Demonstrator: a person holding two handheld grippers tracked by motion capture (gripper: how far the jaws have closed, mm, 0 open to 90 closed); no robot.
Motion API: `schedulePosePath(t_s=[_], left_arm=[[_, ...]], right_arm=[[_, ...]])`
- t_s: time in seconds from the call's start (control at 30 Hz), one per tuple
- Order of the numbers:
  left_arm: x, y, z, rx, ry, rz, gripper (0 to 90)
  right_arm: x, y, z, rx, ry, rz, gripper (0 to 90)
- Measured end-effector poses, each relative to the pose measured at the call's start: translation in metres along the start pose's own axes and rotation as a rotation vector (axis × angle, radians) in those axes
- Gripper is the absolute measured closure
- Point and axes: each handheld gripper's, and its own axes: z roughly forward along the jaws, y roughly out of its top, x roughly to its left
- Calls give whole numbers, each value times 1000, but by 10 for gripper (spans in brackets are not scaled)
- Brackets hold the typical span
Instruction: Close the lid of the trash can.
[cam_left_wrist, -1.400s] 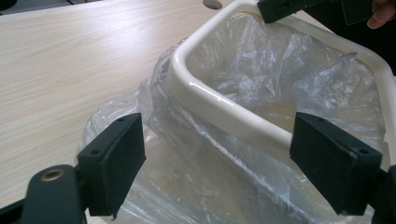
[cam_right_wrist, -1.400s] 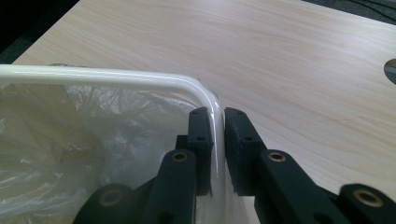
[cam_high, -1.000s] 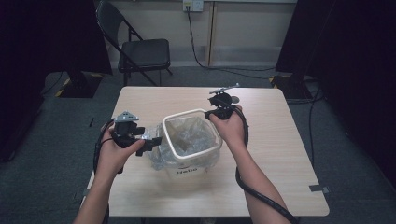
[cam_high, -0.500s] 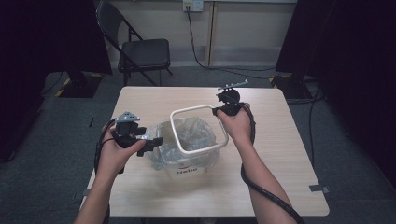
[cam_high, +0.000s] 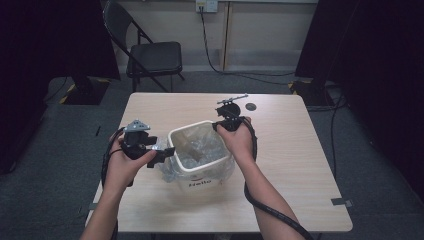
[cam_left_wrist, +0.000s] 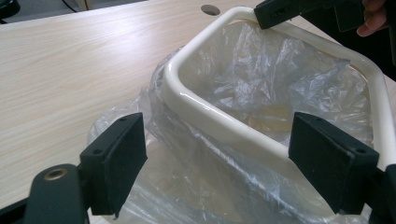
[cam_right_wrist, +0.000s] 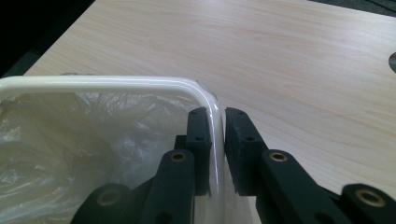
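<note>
A pale wooden table (cam_high: 285, 165) stands on a grey carpeted floor, with dark curtains at both sides of the room.

The right gripper (cam_right_wrist: 217, 140) has its two black jaws clenched on the far rim of a cream plastic bin (cam_high: 197, 177); in the right gripper view the rim runs up between the pads. The left gripper (cam_left_wrist: 233, 163) is released, its jaws spread wide on either side of the near rim, not touching it. A clear plastic bag (cam_left_wrist: 261, 88) lines the bin and spills crumpled over its left side onto the table.

The bin sits in the middle of the table, between the person's two hands. Compared with a second ago, the rim has swung: it lay level then, and now the bin is tipped, its opening turned toward the left gripper, with the right gripper a little farther back. This suggests the right hand is steadying and tilting the bin so the left can take the loose bag.

Around them, a small dark round hole (cam_high: 251, 106) marks the table behind the right gripper. A black folding chair (cam_high: 150, 55) stands beyond the table, and a cable (cam_high: 210, 45) hangs from a wall socket. Nothing lies in the way on the table; the main snag may be the bunched film beside the left jaws.
</note>
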Motion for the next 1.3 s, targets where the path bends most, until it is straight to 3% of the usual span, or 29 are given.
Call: schedulePosePath(t_s=[0.1, 0.23, 0.4, 0.6, 0.67, 0.73, 0.8, 0.87, 1.17, 1.3], left_arm=[[-2, 0, 3, 4, 1, 3, 185], [-4, 0, 7, 14, 5, 7, 186], [-5, 0, 8, 16, 10, 9, 186], [-10, 1, 8, 17, 20, 17, 186], [-12, 2, 8, 22, 23, 22, 188], [-15, 3, 9, 23, 24, 28, 189], [-17, 5, 11, 24, 27, 31, 197], [-18, 7, 12, 28, 39, 35, 198], [-15, 5, 17, 37, 48, 23, 207], [-14, 5, 14, 34, 63, 28, 213]], right_arm=[[-1, -1, 0, -7, 6, 1, 779], [0, -4, -2, -35, 28, -13, 584], [-1, -9, -15, -59, 21, -41, 489], [-12, -21, -38, -55, 43, -42, 490], [-18, -29, -42, -47, 43, -43, 536], [-24, -36, -44, -42, 61, -18, 555], [-29, -42, -46, -44, 101, 12, 636], [-32, -46, -46, -30, 113, 16, 627], [-30, -45, -44, 12, 177, 69, 744], [-24, -43, -41, 33, 176, 73, 763]])
